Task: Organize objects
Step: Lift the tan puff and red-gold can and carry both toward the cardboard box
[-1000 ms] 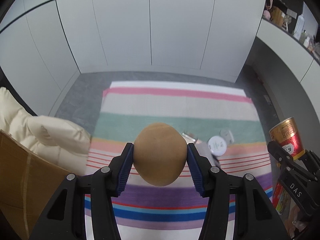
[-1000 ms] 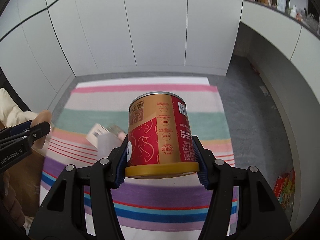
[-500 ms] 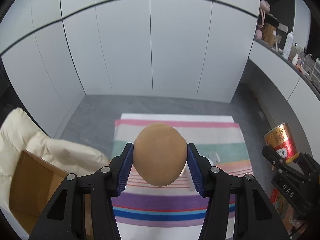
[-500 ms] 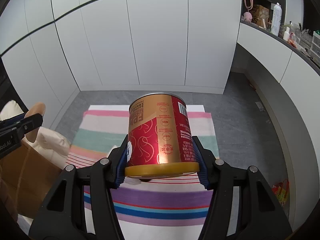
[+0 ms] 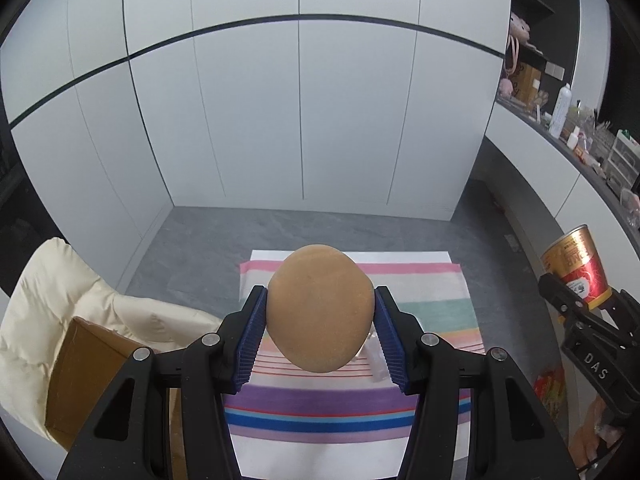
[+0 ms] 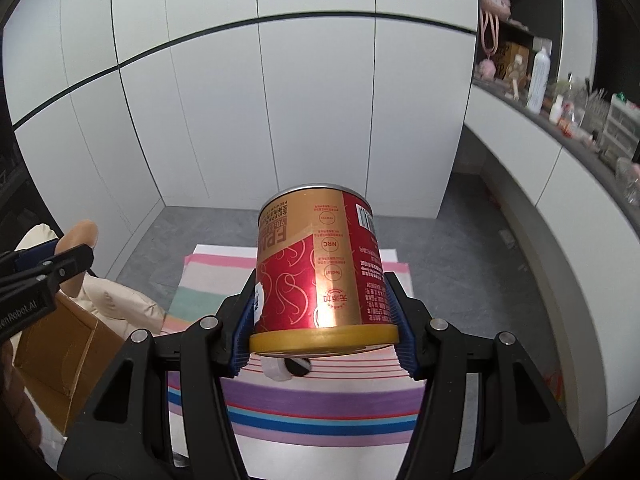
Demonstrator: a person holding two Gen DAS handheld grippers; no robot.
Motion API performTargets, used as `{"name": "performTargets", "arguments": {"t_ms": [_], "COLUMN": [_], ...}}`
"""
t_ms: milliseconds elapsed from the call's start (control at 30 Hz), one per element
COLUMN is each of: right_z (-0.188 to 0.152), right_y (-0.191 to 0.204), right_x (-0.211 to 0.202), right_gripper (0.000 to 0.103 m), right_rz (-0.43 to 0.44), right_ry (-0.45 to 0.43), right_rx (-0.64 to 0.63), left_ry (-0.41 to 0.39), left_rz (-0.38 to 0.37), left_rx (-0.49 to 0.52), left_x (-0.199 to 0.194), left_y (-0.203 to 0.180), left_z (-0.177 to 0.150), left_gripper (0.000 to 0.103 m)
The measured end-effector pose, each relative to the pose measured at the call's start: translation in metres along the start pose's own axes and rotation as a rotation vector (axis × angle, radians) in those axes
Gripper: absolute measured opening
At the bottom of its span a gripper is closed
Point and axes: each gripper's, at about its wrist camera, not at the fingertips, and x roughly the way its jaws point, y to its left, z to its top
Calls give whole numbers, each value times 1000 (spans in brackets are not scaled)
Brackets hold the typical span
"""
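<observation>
My left gripper [image 5: 320, 332] is shut on a tan egg-shaped object [image 5: 320, 308], held well above the striped rug [image 5: 424, 312]. My right gripper [image 6: 324, 324] is shut on a red and gold tin can [image 6: 320, 272], held upside down, its gold lid toward me. The can also shows at the right of the left wrist view [image 5: 576, 268], and the tan object shows at the left of the right wrist view [image 6: 78, 236]. A small white and dark item [image 6: 286, 368] lies on the rug under the can, mostly hidden.
An open cardboard box [image 5: 84, 376] stands at the left on a cream cushion [image 5: 52, 288]; it also shows in the right wrist view [image 6: 68, 356]. White cupboards [image 5: 300, 112] close the far side. A cluttered counter [image 6: 568, 128] runs along the right. Colourful packets [image 5: 550, 396] lie on the floor at right.
Both grippers have risen and pulled back with their loads; the rug looks smaller and farther, and more wall and the box have come into view. The grips have not changed.
</observation>
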Motion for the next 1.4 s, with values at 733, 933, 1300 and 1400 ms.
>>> {"name": "performTargets", "arguments": {"t_ms": [733,933,1300,1400], "right_z": [-5,-19,-60,-74], "right_y": [8,11,19,22], "right_x": [-41,-57,-95,-109], "right_gripper": [59,59,59,59], "right_rz": [-55,-43,-13,-8], "right_ry": [-32,-26,27,24], "right_rx": [-23,-28,-7,-5], "left_ry": [16,22,-59,-50], "left_rz": [-42,-43,15,1], "left_rx": [18,28,88,95], "left_x": [-24,-46,-112,-128], "left_y": [-1,7,11,10], "left_z": [-26,-44,-86,-101], "left_gripper": [54,54,54,54]}}
